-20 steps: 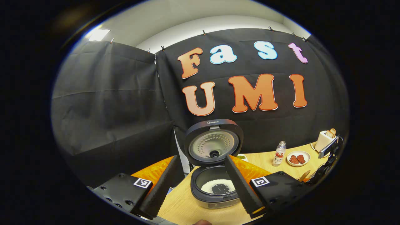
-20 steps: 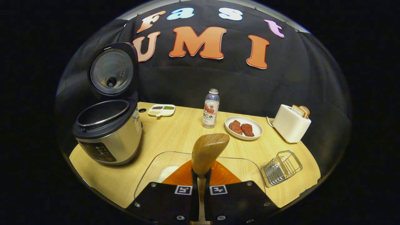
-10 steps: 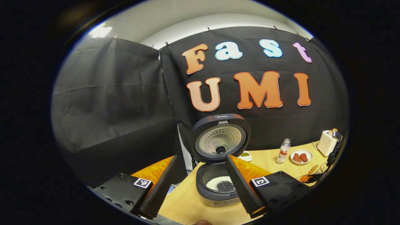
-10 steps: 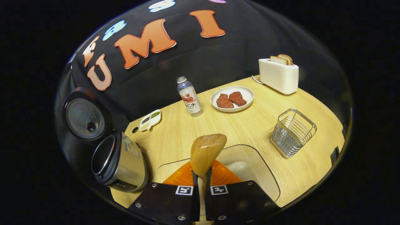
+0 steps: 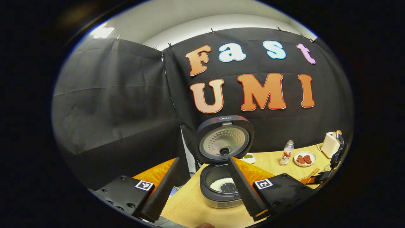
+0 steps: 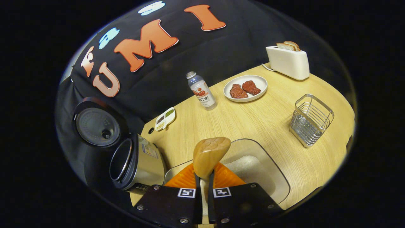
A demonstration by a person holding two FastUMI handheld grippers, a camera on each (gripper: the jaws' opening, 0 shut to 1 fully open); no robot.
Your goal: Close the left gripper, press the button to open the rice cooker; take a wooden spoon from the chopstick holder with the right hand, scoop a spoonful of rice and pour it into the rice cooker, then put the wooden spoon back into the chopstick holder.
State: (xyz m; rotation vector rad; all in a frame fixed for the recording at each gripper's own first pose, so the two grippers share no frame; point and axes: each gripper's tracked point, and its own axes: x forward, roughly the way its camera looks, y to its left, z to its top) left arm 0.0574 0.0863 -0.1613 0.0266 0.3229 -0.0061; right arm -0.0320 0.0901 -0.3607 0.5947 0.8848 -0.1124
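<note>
In the right gripper view, my right gripper [image 6: 204,176] is shut on the handle of the wooden spoon [image 6: 210,154], whose bowl points forward above a clear glass container of white rice [image 6: 253,166]. The rice cooker [image 6: 136,164] stands open to the left, lid [image 6: 97,126] upright. The wire chopstick holder [image 6: 311,118] stands at the right on the table. In the left gripper view, my left gripper [image 5: 203,159] is open, held back from the open rice cooker [image 5: 221,190]; white rice and dark grains lie in its pot. The right gripper with the spoon [image 5: 311,174] shows far right.
On the wooden table [image 6: 253,123] stand a drink bottle [image 6: 202,93], a plate with two pieces of meat [image 6: 245,88], a white toaster with bread [image 6: 288,61] and a small divided dish [image 6: 165,118] at the back. The table's edge runs close behind the chopstick holder.
My right gripper has tilted and shifted with the spoon, so the rice container and chopstick holder now lie further right and nearer. The left gripper has drawn back slightly, staying open.
</note>
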